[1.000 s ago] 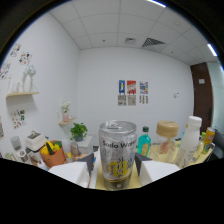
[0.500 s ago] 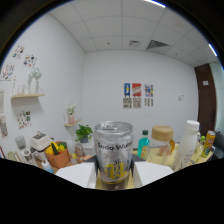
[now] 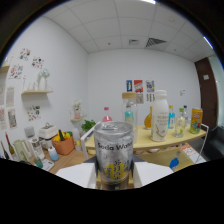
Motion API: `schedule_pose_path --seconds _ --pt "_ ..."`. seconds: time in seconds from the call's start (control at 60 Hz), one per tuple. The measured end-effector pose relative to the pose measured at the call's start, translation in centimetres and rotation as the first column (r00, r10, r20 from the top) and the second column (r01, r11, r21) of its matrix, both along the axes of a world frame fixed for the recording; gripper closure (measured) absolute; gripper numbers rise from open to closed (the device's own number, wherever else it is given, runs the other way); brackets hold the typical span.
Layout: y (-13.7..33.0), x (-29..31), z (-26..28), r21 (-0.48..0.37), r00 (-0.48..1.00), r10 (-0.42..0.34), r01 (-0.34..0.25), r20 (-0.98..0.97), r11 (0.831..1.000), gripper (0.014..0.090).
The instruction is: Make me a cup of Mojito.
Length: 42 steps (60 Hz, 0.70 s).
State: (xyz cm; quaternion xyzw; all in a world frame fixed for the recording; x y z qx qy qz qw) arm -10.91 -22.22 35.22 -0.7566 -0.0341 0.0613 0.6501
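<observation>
2 white claw [image 3: 114, 175] fingers clamp a silver soda water can [image 3: 113, 152], held upright above the table.

Gripper [image 3: 114, 176]: two fingers visible at the foot of the view. Each finger [image 3: 75, 175] presents a broad, flat, white upper face, roughly wedge-shaped, widening outward. Inner edges carry darker, grey-black pads. The body below the fingers shows as an unbroken black mass with a wavy upper outline. No cables, screws, markings or sleeves can be made out.
</observation>
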Motion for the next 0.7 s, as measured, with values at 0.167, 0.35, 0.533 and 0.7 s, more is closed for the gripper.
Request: schedule_pose_path --seconds 0.167,0.35,0.533,0.7 --pt "-0.5 2.4 -8.9 -0.089 0.999 -0.047 0.045 -0.019 0.995 0.0542" --pt "-0.2 3.7 -15.8 -0.14 0.999 -0.051 0.049 -0.014 0.989 0.0541" --pt "0.1 4.9 -18.8 -0.211 0.97 -0.087 0.039 -0.225 0.977 0.054" --pt "0.2 5.7 -17.9 -0.224 0.824 -0.145 0.023 -0.548 0.974 0.054"
